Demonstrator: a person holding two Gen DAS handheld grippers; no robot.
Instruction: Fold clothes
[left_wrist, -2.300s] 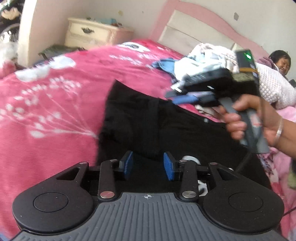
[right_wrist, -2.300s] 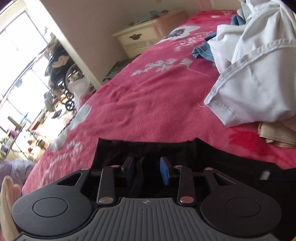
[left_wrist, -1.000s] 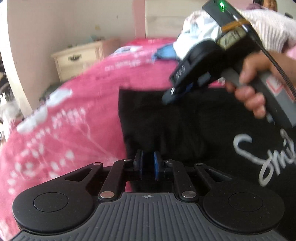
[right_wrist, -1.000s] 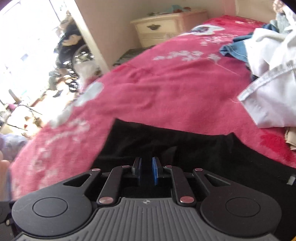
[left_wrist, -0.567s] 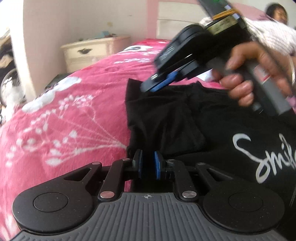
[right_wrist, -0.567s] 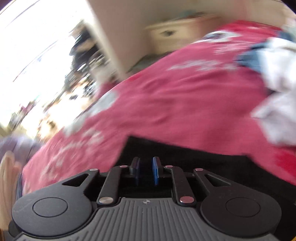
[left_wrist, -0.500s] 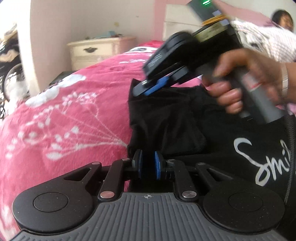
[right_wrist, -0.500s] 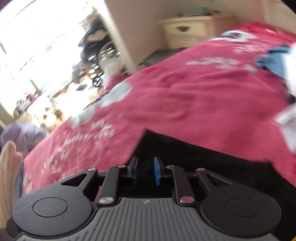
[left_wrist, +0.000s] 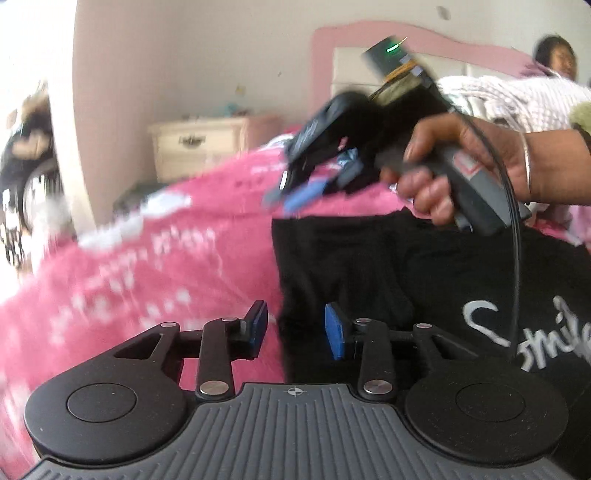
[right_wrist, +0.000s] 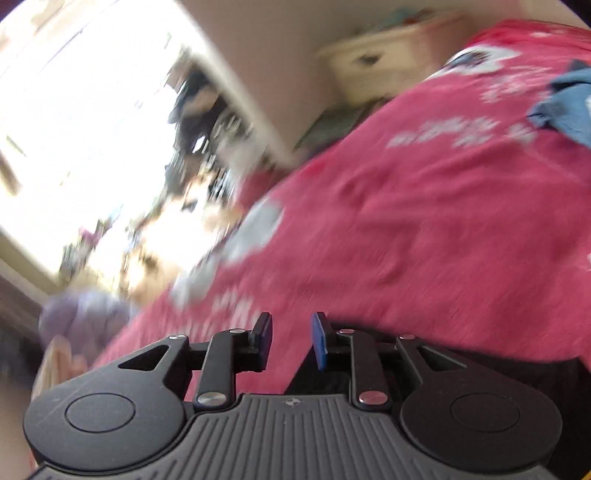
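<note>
pink bedspread (left_wrist: 155, 258) with white flower print across the left and middle of the left wrist view, filling the centre and right of the right wrist view, blurred there. black t-shirt (left_wrist: 406, 266) spread flat on the bedspread in the right half of the left wrist view, left edge running down toward the bottom centre, white script lettering (left_wrist: 524, 332) at the lower right; in the right wrist view only a black strip at the bottom right, just behind the fingers. pink headboard (left_wrist: 369, 40) at the upper right of the left wrist view, a checked white cover (left_wrist: 517, 96) and a person's head (left_wrist: 557, 55) at the far upper right. cream nightstand (left_wrist: 199, 144) at centre left against the wall. bright window area (right_wrist: 81, 110) washed out at the upper left of the right wrist view. blue garment (right_wrist: 565, 110) at that view's right edge. left gripper (left_wrist: 295, 330) at the bottom centre of its own view, jaws spread apart and released, nothing between the blue pads, the shirt's left edge in the gap behind them. right gripper (left_wrist: 295, 195) at the upper centre of the left wrist view, above the shirt's far edge, blurred, held by the right hand (left_wrist: 461, 162) with a bangle at the wrist; in its own view jaws parted and released, nothing gripped, pink bedspread in the gap.
</note>
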